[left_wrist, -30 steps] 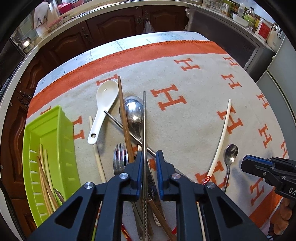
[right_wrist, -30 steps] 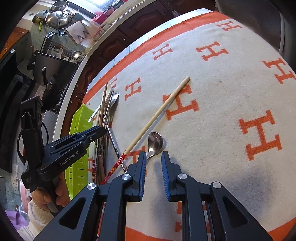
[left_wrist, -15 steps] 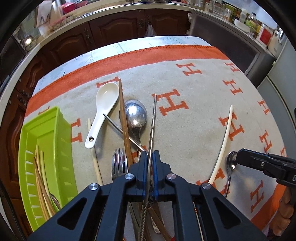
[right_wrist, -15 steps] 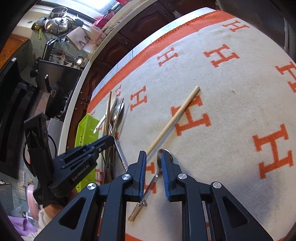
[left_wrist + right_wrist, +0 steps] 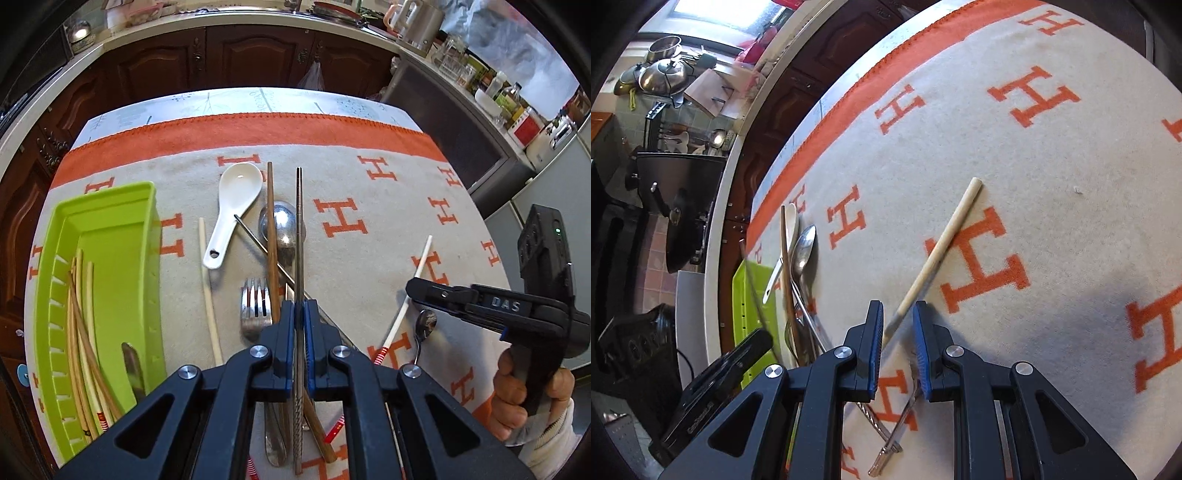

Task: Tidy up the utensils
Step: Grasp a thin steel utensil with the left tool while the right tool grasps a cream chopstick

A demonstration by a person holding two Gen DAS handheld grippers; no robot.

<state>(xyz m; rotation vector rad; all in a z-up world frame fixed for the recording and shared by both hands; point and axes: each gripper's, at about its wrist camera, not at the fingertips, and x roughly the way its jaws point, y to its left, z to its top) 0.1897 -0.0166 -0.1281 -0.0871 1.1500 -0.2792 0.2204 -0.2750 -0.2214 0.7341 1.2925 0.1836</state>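
My left gripper is shut on a steel chopstick and holds it above the utensil pile. Under it lie a white ceramic spoon, a brown wooden chopstick, a large metal spoon, a fork and a pale chopstick. My right gripper is open, its jaws either side of a pale chopstick; a small metal spoon lies under it. The green tray at the left holds several chopsticks.
The utensils lie on a beige cloth with orange H marks and an orange border. Dark wood cabinets run behind the table. A counter with jars stands at the back right.
My left gripper has shut on the steel chopstick and lifted it off the pile. My right gripper has moved forward past the small spoon to straddle the pale chopstick.
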